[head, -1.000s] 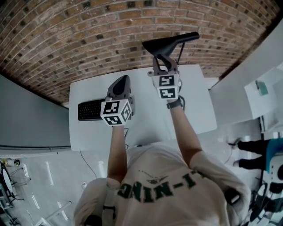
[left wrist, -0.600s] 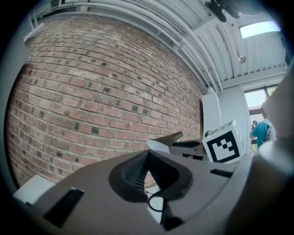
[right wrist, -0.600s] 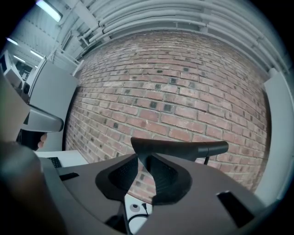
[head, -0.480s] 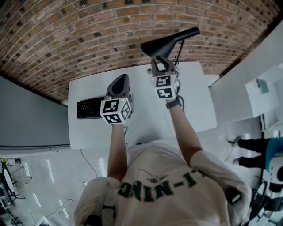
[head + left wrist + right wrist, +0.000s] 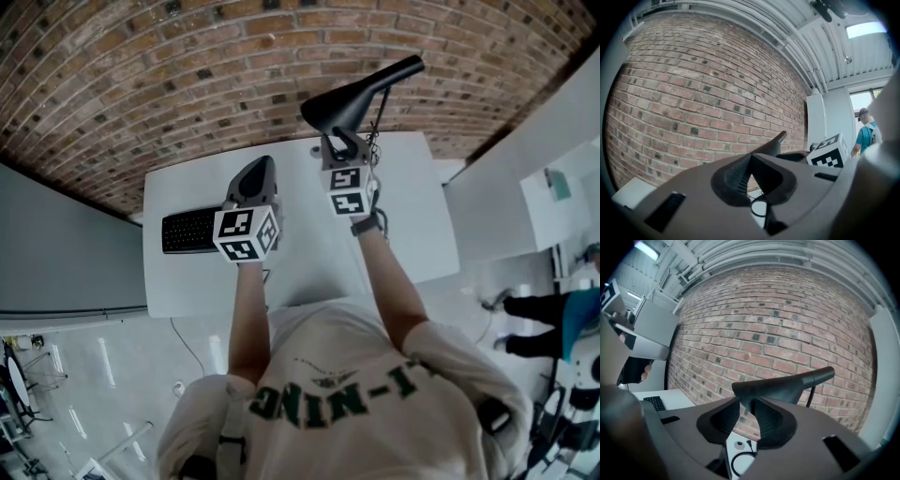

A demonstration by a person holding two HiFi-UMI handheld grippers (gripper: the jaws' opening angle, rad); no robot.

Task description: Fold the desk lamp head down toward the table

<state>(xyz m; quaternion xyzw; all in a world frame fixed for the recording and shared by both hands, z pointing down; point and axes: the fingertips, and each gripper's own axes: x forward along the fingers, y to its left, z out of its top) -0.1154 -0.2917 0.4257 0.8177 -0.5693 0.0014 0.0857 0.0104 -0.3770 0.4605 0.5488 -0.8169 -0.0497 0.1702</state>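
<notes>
The black desk lamp head (image 5: 356,94) stretches out level above the far edge of the white table (image 5: 412,216), on a thin black arm (image 5: 380,111). My right gripper (image 5: 339,142) is just under the head's wide end. In the right gripper view the head (image 5: 783,385) lies across the jaw tips, and the right gripper (image 5: 746,405) is opening, a narrow gap showing between its pads. My left gripper (image 5: 258,176) hovers over the table to the left, away from the lamp. Its jaws (image 5: 750,159) meet at the tips with nothing between them.
A black keyboard (image 5: 187,230) lies on the table's left part. The lamp's white round base with a cable (image 5: 738,446) sits below the right jaws. A brick wall (image 5: 187,84) runs behind the table. A white partition (image 5: 525,159) and a bystander (image 5: 539,314) are to the right.
The right gripper has sunk a little under the lamp head and its jaws have parted slightly. The lamp head and the left gripper have stayed where they were.
</notes>
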